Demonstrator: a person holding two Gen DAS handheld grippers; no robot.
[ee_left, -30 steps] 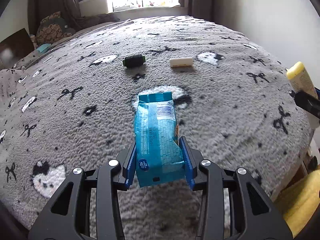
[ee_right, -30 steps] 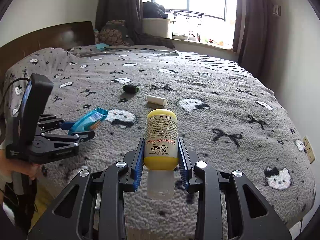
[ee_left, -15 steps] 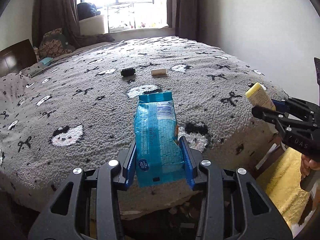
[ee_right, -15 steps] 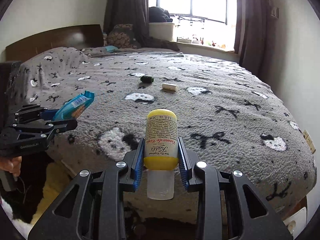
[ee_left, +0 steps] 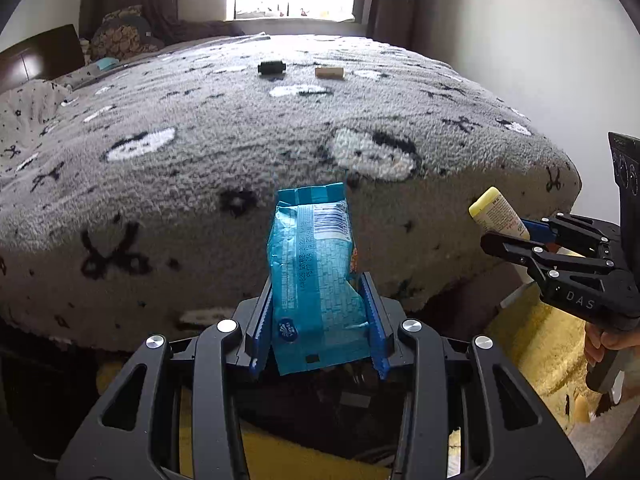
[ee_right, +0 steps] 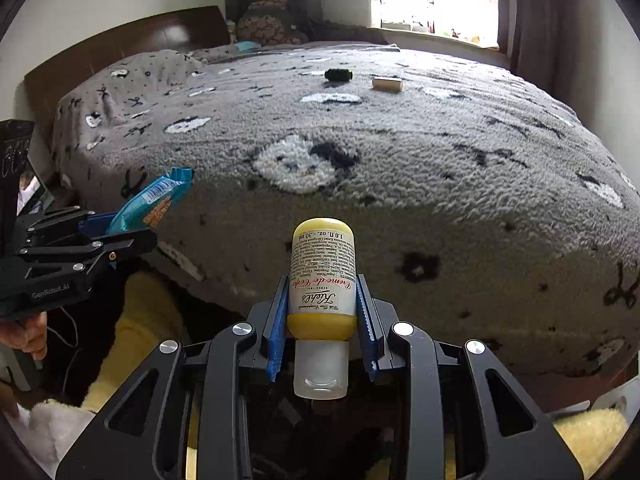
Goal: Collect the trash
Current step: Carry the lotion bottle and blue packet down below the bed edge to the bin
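Holding trash in both tools, off the near edge of the bed (ee_left: 200, 168).
The left tool (ee_left: 318, 328) clamps a crinkled blue wrapper (ee_left: 316, 264); the right tool (ee_right: 322, 326) pinches a yellow lotion bottle (ee_right: 323, 276), cap toward the camera. A dark, perhaps cylindrical item (ee_left: 271, 67) and a pale block (ee_left: 329, 72) lie far back on the blanket.

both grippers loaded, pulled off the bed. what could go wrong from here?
1. The left hand-held gripper pinches only the lower end of the blue wrapper; most of it sticks out past the fingers, so a quick swing might work it loose.
2. The right hand-held gripper clamps the round yellow bottle near its cap; it could pivot or slip.
3. A black roll and a beige block lie on the blanket, easily forgotten.
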